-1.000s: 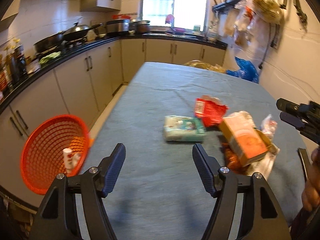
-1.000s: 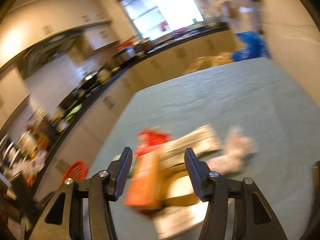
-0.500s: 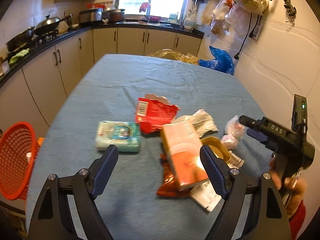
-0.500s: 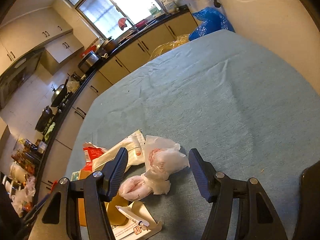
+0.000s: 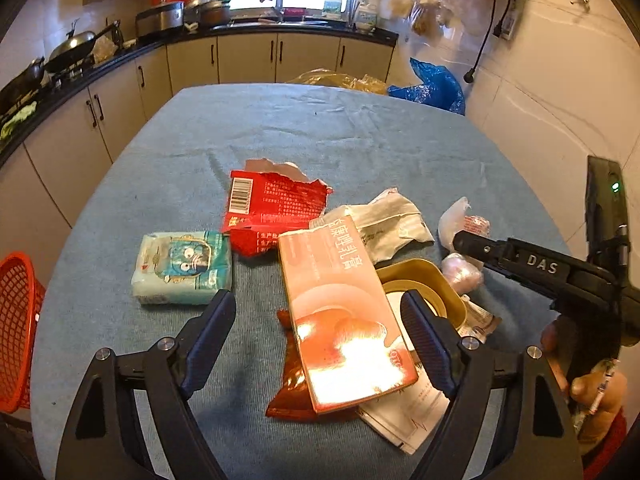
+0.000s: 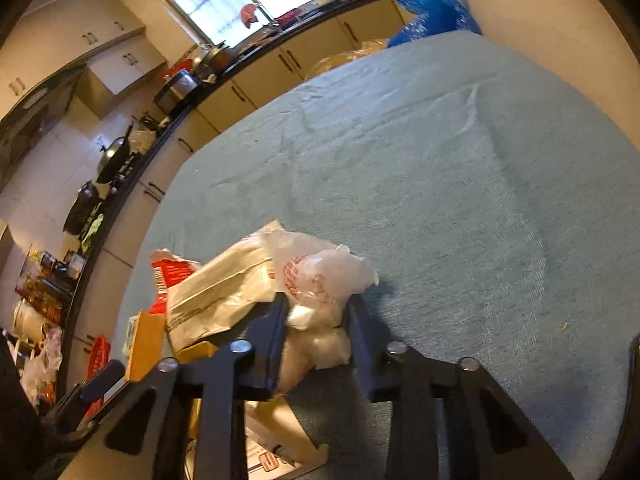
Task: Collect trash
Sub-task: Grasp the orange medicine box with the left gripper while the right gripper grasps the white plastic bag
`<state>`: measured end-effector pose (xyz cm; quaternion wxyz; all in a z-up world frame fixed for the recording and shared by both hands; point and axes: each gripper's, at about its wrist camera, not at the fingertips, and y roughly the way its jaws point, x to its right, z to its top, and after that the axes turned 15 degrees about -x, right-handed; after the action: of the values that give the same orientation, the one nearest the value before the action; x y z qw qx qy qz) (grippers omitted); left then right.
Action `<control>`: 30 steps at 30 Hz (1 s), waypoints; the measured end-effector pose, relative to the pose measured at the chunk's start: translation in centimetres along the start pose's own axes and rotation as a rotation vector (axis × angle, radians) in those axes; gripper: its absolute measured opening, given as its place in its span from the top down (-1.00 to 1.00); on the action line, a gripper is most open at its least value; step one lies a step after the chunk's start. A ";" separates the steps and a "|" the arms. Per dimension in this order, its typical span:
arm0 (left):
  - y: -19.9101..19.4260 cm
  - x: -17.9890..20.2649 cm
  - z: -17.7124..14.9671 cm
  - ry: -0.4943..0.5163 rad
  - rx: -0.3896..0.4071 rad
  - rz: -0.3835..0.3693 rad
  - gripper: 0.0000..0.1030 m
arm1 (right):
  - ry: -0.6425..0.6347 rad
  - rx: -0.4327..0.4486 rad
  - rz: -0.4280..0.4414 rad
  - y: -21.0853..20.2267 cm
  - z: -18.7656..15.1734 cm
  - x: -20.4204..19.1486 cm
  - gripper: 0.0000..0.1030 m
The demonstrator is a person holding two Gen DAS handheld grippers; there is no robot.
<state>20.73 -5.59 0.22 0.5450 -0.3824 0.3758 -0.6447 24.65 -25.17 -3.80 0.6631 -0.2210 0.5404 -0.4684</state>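
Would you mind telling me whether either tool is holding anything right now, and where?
The right tool is closing around the crumpled white plastic bag, gripping its bunched middle. The left tool holds nothing.

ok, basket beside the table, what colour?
Orange-red mesh basket, clearest in the left wrist view.

A table (image 5: 360,136) fills the middle of a kitchen, with a cabinet run (image 5: 280,56) behind it and along its left. Trash lies clustered on the table's near right part. A tissue pack (image 5: 182,267) lies leftmost; right of it and farther back is a torn snack wrapper (image 5: 276,208). A flat carton (image 5: 340,312) lies in front of the wrapper, overlapping a tin (image 5: 424,288) on its right. A crumpled plastic bag (image 6: 320,280) lies rightmost. A mesh basket (image 5: 16,332) sits off the table's left edge.
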 end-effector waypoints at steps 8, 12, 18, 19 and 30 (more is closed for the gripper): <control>2.0 -1.1 0.1 -0.010 -0.036 -0.005 0.09 | -0.060 0.113 -0.010 -2.1 -0.9 -1.1 0.46; 2.3 -2.0 -0.2 -0.027 -0.018 -0.016 0.11 | -0.075 0.159 0.004 -3.1 -1.3 -1.4 0.46; 0.5 -3.3 -1.3 -0.061 0.119 -0.011 0.11 | -0.119 0.240 0.023 -4.8 -2.4 -2.4 0.46; 0.2 -3.5 -1.4 -0.072 0.146 0.007 0.11 | -0.134 0.252 0.027 -5.0 -2.6 -2.7 0.46; -1.0 -3.5 -1.6 -0.096 0.271 0.103 0.11 | -0.251 0.307 -0.003 -5.5 -4.2 -5.7 0.46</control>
<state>19.25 -1.88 0.11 0.6412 -0.3158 0.2781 -0.6417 18.79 -21.90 2.19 0.7506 -0.1747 0.3754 -0.5149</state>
